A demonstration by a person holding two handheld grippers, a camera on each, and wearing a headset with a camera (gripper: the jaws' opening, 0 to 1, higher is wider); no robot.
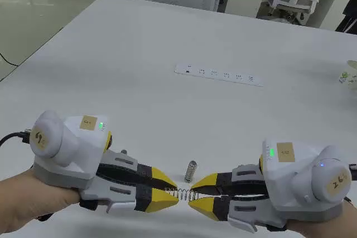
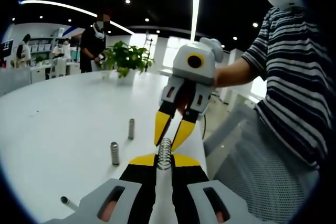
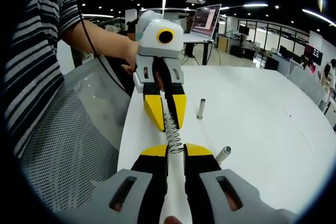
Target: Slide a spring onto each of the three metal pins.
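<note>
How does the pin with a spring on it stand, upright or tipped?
Upright: the pin stands on end on the table.

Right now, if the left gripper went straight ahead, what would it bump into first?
The right gripper. It faces the left gripper almost tip to tip, and only the short spring they both hold lies between them.
</note>
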